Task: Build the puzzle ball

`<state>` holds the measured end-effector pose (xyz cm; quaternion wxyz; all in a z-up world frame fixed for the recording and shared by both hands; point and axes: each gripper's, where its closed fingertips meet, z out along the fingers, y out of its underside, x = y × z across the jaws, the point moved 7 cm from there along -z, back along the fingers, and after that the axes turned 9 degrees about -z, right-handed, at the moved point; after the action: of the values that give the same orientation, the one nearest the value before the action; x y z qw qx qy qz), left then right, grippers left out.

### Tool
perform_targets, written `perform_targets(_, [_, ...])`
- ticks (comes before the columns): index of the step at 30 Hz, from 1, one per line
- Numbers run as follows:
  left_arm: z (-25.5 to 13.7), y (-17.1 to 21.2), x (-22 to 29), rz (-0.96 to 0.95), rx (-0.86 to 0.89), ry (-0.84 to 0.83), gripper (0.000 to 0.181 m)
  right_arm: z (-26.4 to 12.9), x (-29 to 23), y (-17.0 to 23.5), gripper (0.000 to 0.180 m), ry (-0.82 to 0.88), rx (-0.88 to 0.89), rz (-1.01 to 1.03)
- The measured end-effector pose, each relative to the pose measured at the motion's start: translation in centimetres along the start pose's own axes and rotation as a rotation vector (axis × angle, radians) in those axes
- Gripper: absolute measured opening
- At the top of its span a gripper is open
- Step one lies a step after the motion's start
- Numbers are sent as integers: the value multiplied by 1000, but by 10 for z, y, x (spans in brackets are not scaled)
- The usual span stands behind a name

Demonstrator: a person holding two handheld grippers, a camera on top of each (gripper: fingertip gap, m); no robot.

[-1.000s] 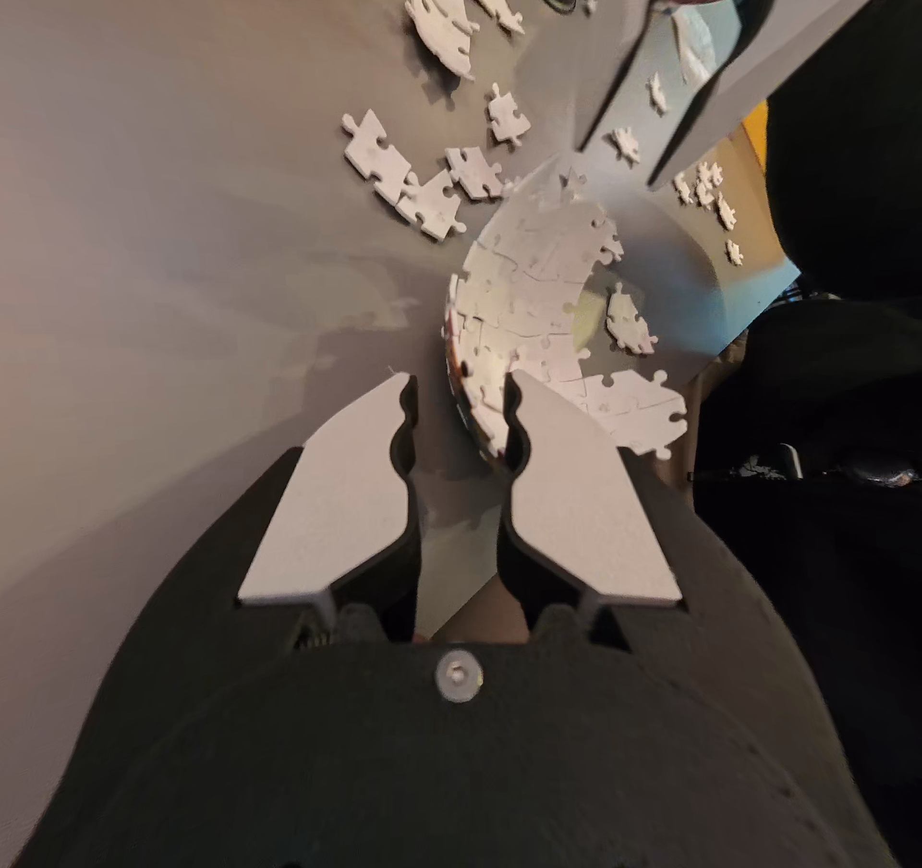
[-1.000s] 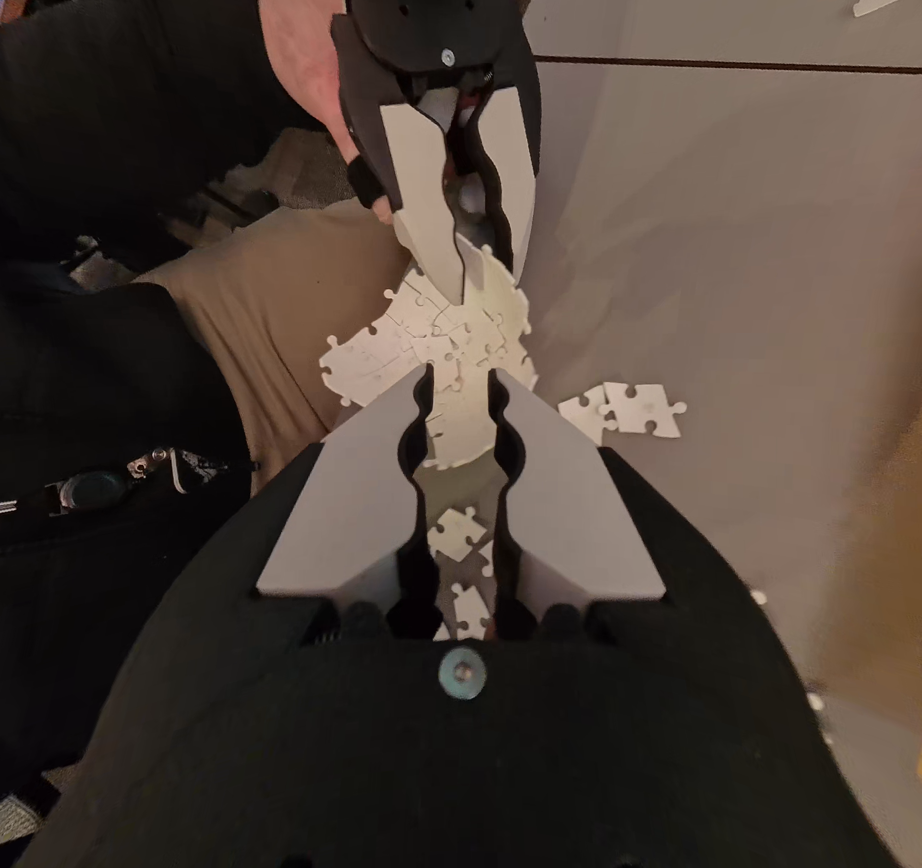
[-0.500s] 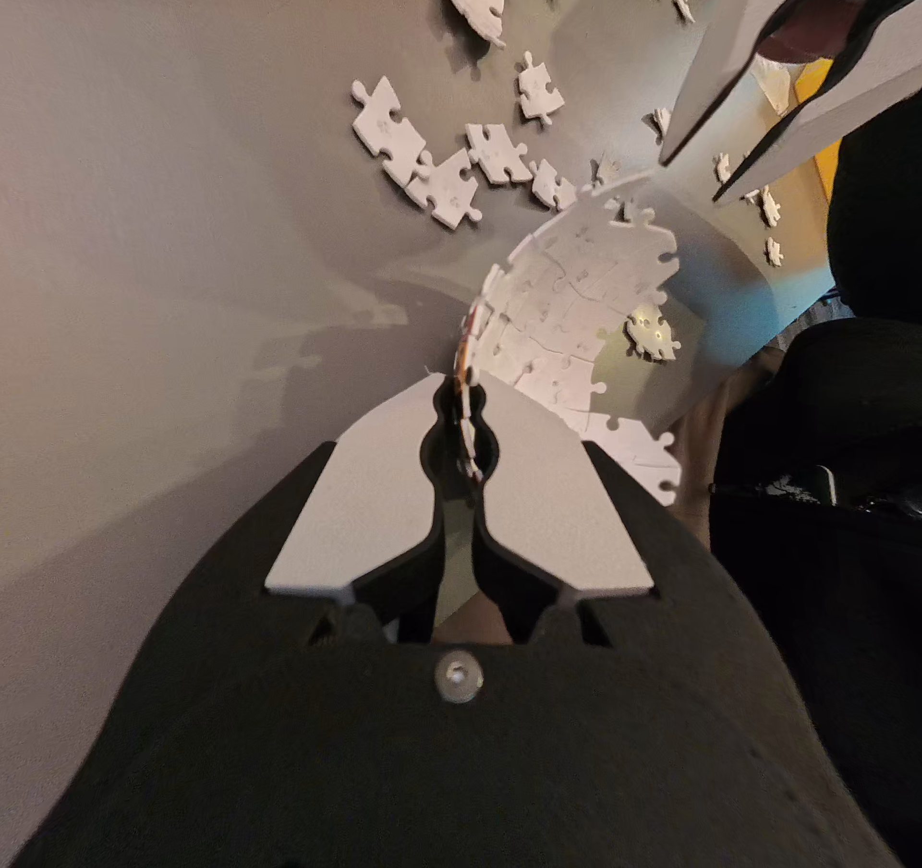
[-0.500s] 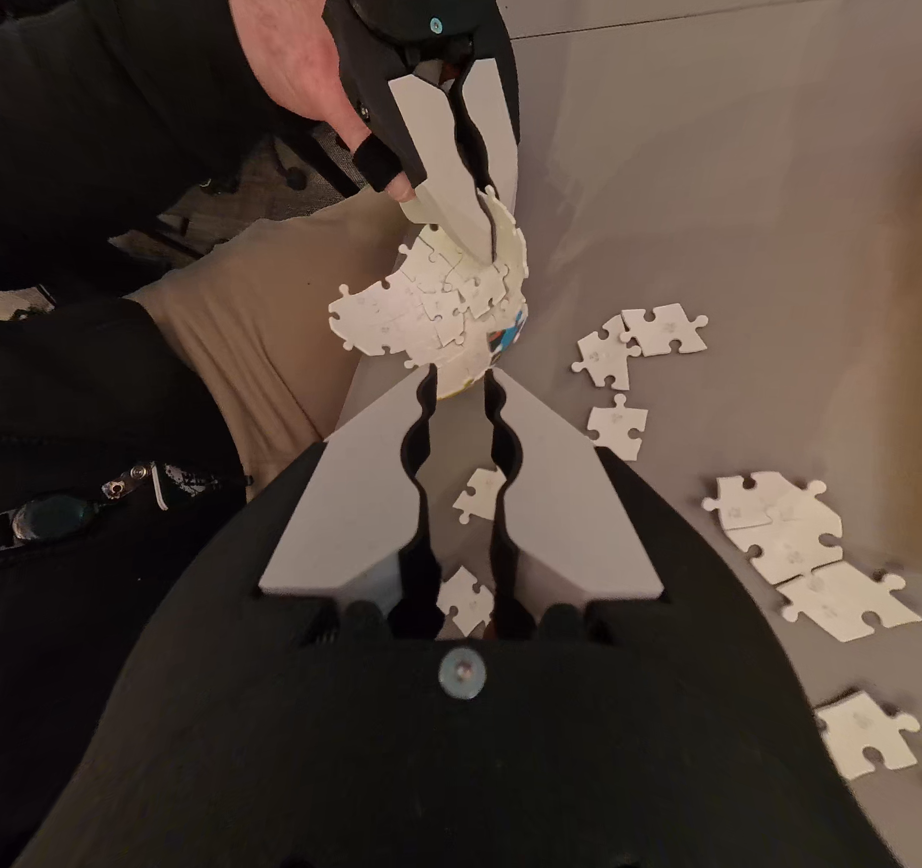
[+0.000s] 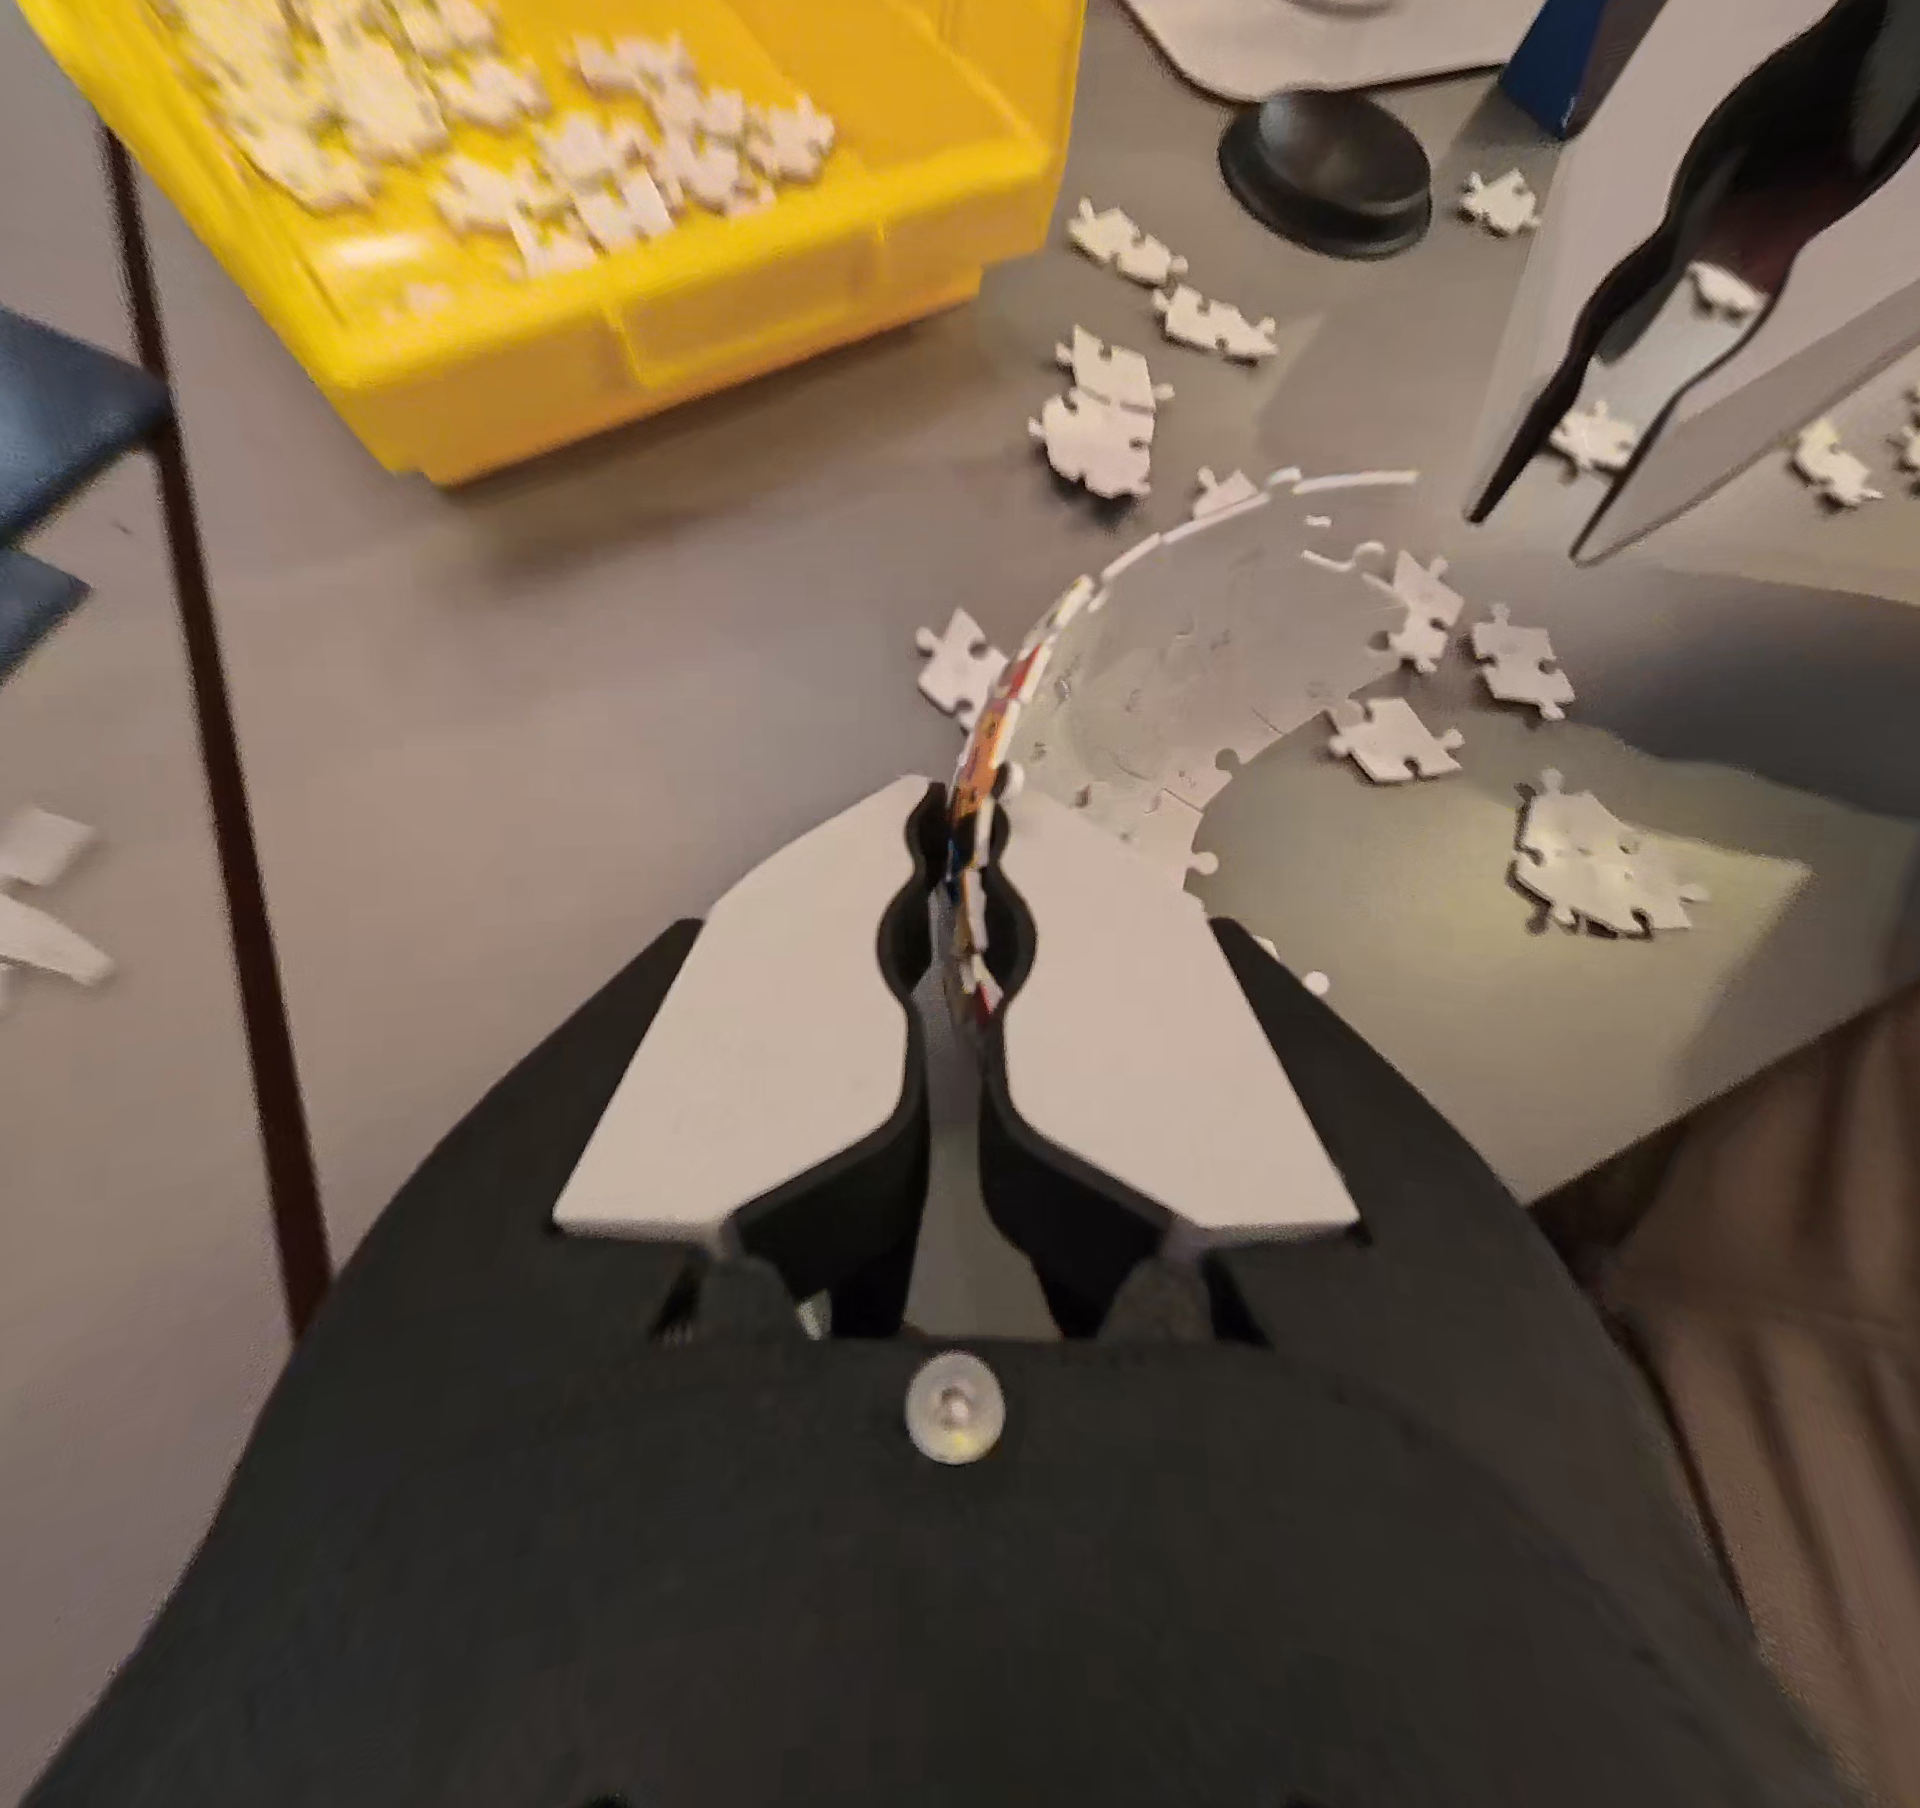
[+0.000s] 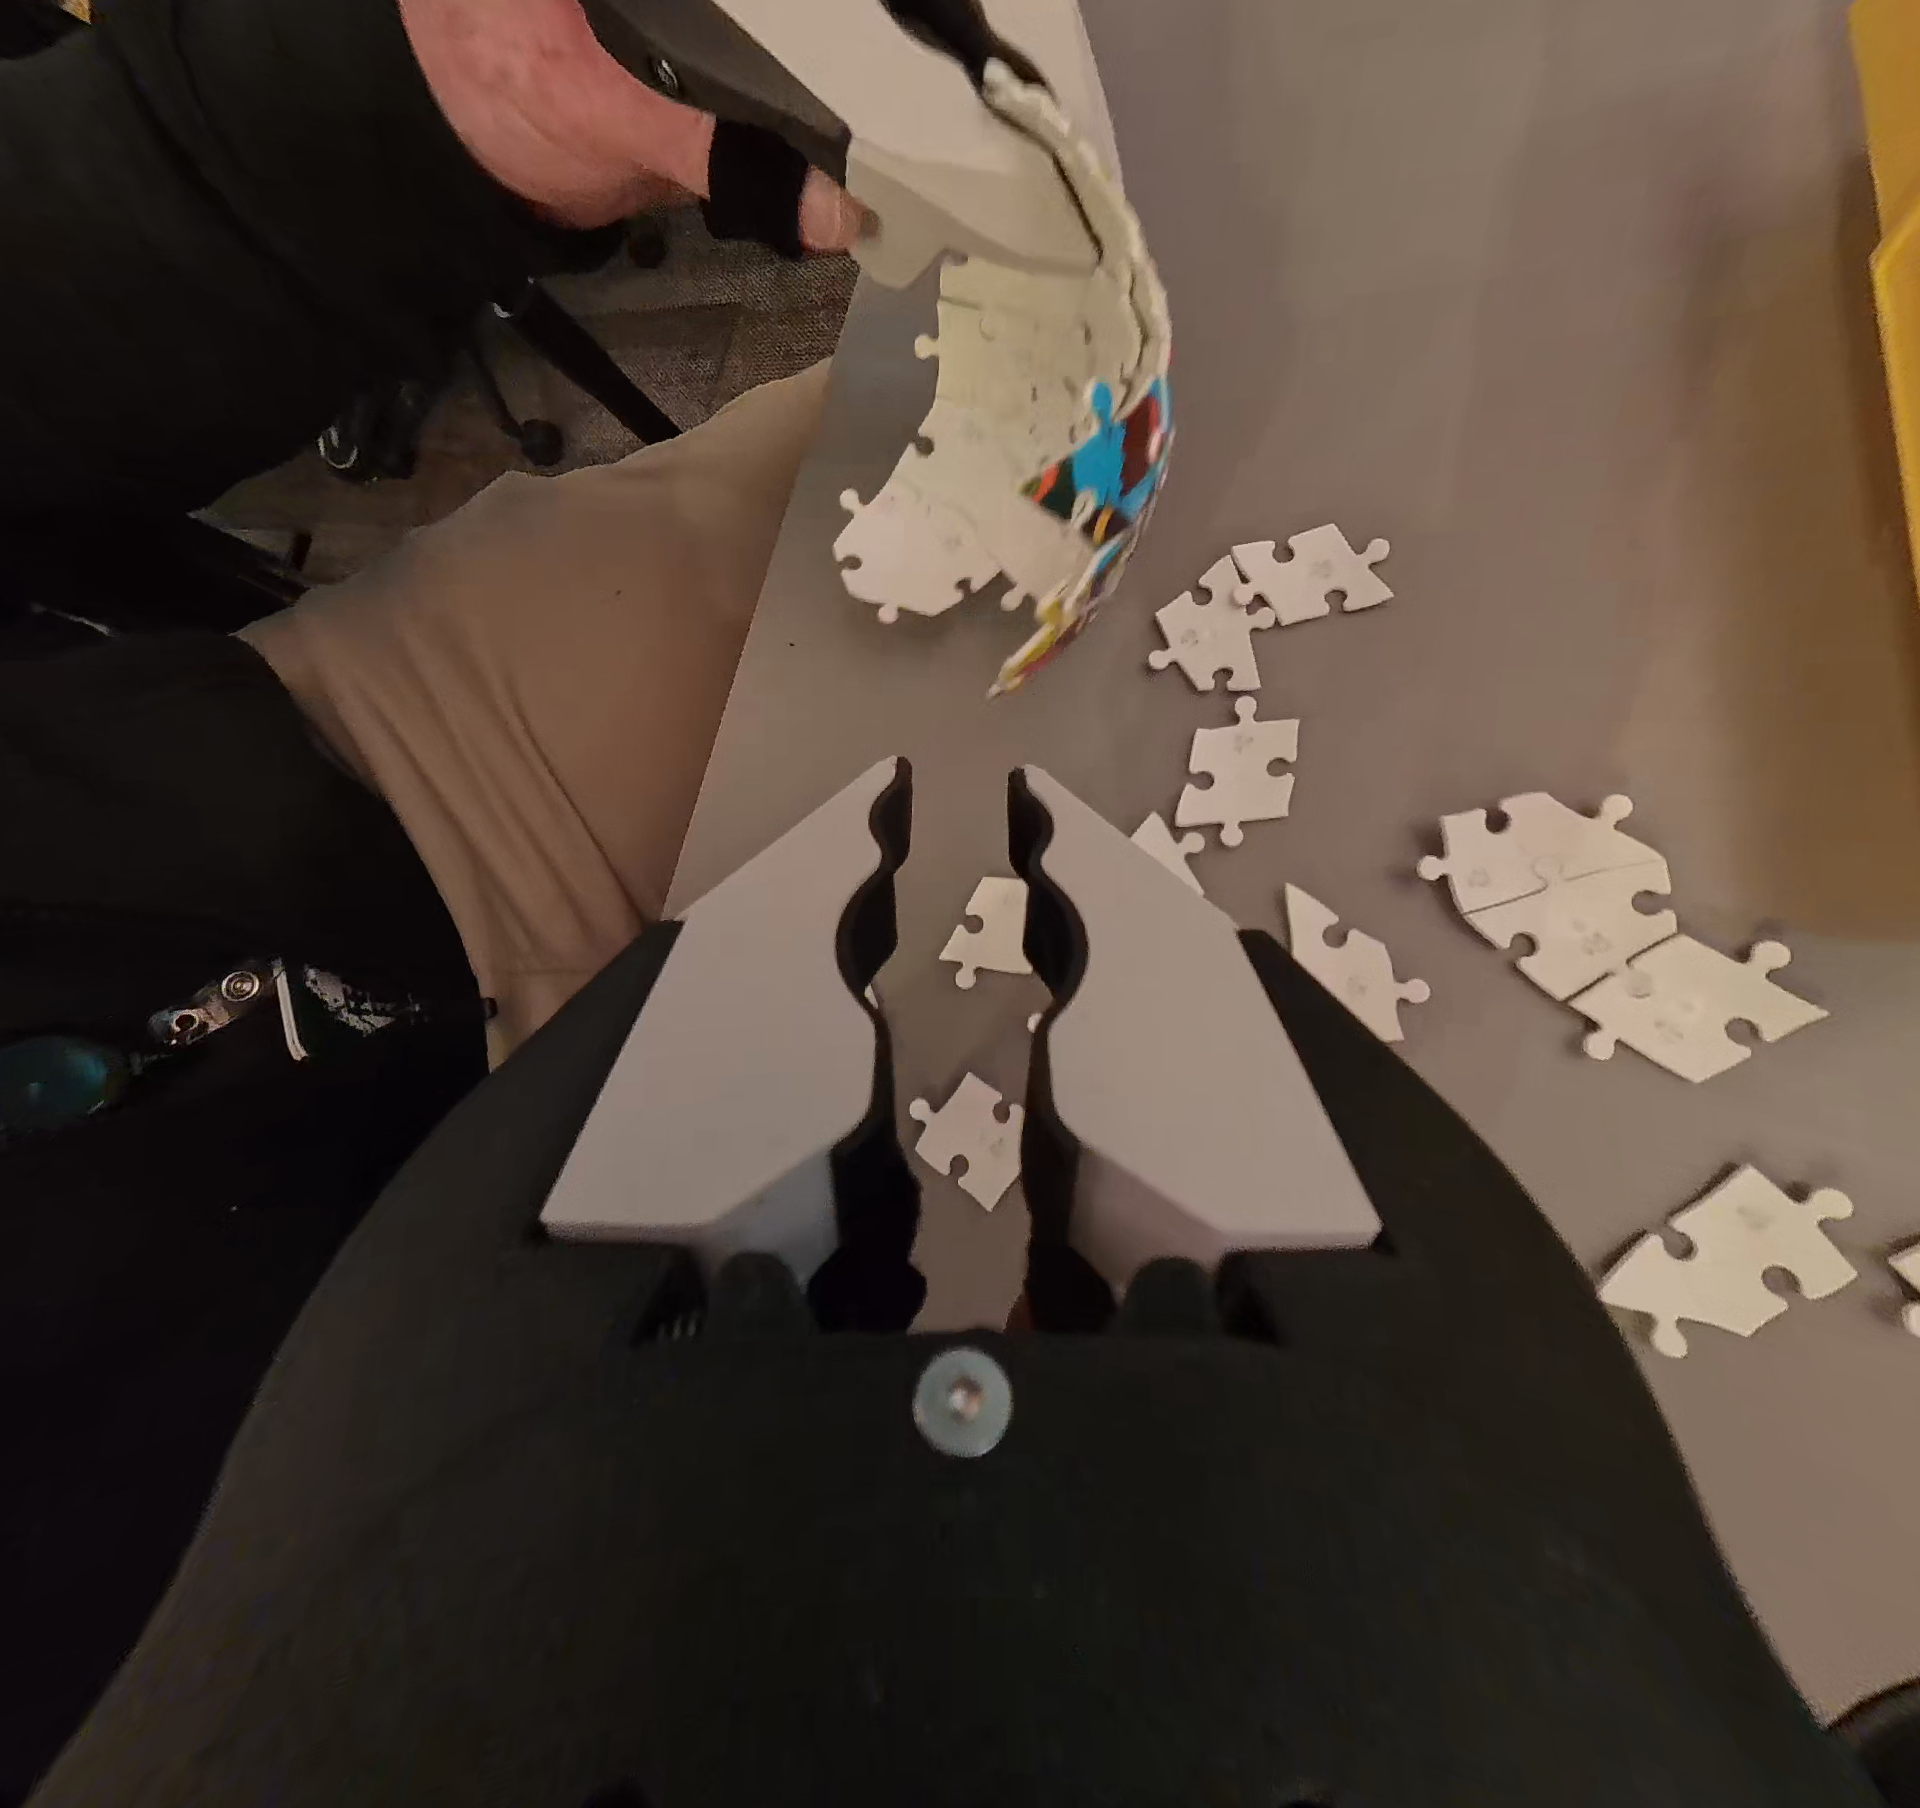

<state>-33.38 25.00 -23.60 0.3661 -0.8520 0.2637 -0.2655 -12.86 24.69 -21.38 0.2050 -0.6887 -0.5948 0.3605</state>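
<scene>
The half-built puzzle ball (image 5: 1195, 678), a curved shell of joined pieces, white on the inside and printed in colour on the outside, hangs in the air just above the near edge of the tabletop (image 5: 520, 667), gripped by its rim. The left tongs (image 5: 961, 823) are clamped on that rim, the edge of the shell running down between the two fingers; from the right wrist view the same shell (image 6: 1039, 428) curves down and away from them, its free edge clear of the surface. The right tongs (image 6: 956, 782) hold nothing, their fingers standing a little apart, and hover over the loose pieces (image 6: 1242, 771) lying white side up on the tabletop, some singly and some already joined in small clusters (image 6: 1590, 937). I'd say the step in hand is fetching the next piece while the shell is held ready. That calls for the right tongs to drop onto one loose piece, close on its edge, then bring it to the open rim with tabs lined up. Farther back sits a yellow bin (image 5: 727, 200) with many more pieces, and a dark round base (image 5: 1325, 169) beyond the scatter.
</scene>
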Motion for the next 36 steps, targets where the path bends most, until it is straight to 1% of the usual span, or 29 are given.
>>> perform_targets(5, [-9, -17, 3, 126, 149, -142, 5, 2, -6, 4, 17, 31, 5, -11])
perform_targets(9, [-4, -18, 5, 223, 170, -243, 4, 9, -10, 5, 19, 66, 0, -34])
perform_targets(12, [2, -15, 5, 240, 180, -253, 4, 12, -13, 2, 18, 79, 8, -46])
perform_targets(14, [1, -18, 4, 272, 192, -292, 4, 15, -15, 3, 19, 86, -2, -54])
perform_targets(18, [1, -19, 1, 251, 206, -301, 4, 21, -16, 4, 19, 105, -9, -62])
perform_targets(22, [-7, -26, 1, 273, 263, -354, 4, 29, -15, 4, 20, 153, -21, -98])
perform_targets(25, [-15, -31, 3, 371, 290, -436, 4, 34, -16, 3, 21, 140, -14, -93])
perform_targets(28, [-18, -33, 13, 547, 290, -538, 4, 38, -17, 4, 22, 136, -21, -94])
perform_targets(31, [-16, -34, 23, 672, 309, -623, 3, 40, -18, 5, 22, 133, -24, -95])
perform_targets(34, [-10, -33, 24, 741, 301, -662, 3, 42, -20, 5, 22, 138, -28, -108])
perform_targets(36, [-8, -34, 22, 717, 303, -656, 3, 42, -19, 5, 22, 144, -30, -107])
